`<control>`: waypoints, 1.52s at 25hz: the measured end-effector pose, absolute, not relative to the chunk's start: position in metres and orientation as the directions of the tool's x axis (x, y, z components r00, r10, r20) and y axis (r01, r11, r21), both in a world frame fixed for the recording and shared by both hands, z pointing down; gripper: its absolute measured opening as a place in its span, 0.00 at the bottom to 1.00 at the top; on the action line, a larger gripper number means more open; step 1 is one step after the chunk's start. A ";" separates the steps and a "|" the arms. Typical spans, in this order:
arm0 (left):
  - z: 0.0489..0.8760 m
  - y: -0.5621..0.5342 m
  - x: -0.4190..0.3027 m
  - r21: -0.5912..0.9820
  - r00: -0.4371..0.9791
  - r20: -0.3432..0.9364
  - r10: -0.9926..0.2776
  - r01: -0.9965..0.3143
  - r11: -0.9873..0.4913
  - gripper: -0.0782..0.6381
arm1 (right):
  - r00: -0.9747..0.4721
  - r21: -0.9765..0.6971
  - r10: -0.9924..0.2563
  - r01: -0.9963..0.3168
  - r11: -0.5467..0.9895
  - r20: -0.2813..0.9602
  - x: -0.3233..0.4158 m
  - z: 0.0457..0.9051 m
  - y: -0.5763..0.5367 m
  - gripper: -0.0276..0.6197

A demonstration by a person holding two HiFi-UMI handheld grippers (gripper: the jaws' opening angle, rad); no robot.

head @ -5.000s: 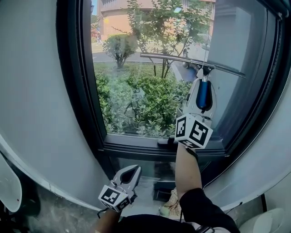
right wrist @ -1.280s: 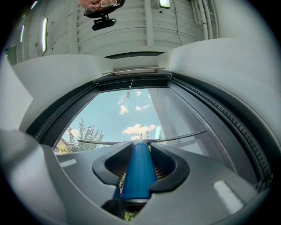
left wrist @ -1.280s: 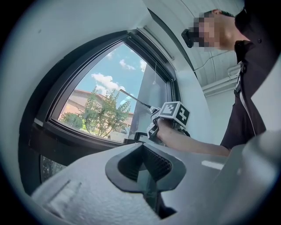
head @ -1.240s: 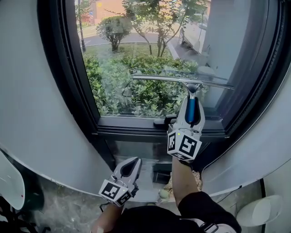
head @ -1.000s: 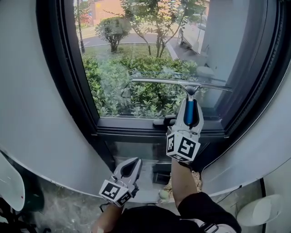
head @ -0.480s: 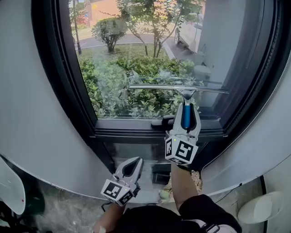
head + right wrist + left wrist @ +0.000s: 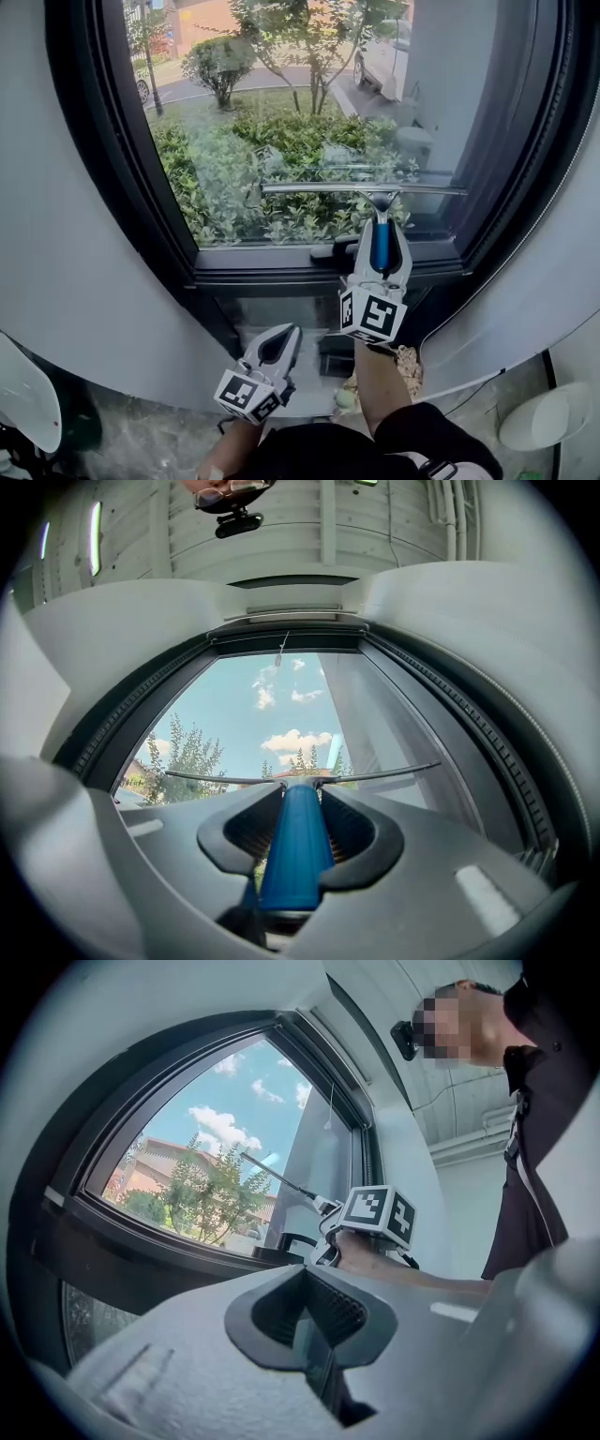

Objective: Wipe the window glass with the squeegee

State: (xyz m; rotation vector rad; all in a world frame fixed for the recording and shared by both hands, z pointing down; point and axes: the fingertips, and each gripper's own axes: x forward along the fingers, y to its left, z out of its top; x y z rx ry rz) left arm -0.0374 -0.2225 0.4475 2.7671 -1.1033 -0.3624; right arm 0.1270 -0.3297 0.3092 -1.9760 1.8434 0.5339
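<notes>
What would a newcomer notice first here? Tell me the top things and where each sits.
First comes the squeegee, its long blade lying level across the lower part of the window glass, with green shrubs outside. Its blue handle is clamped in the right gripper, just above the dark sill. The left gripper hangs low, shut on nothing, below the sill at the left.

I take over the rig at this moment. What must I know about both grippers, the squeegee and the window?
Right gripper: shut on the squeegee by its blue handle; blade level, low on the window glass, just above the bottom frame.
Left gripper: shut, empty, hanging below the window.
Done: this stroke seems near its end.
Left: finish it down to the frame; which other parts are already wiped cannot be told.
</notes>
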 end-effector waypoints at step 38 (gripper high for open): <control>0.455 -0.212 -0.037 0.235 0.729 -0.124 -0.674 -0.638 -0.733 0.11 | 0.063 -0.030 -0.930 -0.998 -0.057 -0.361 0.127 0.380 -0.324 0.25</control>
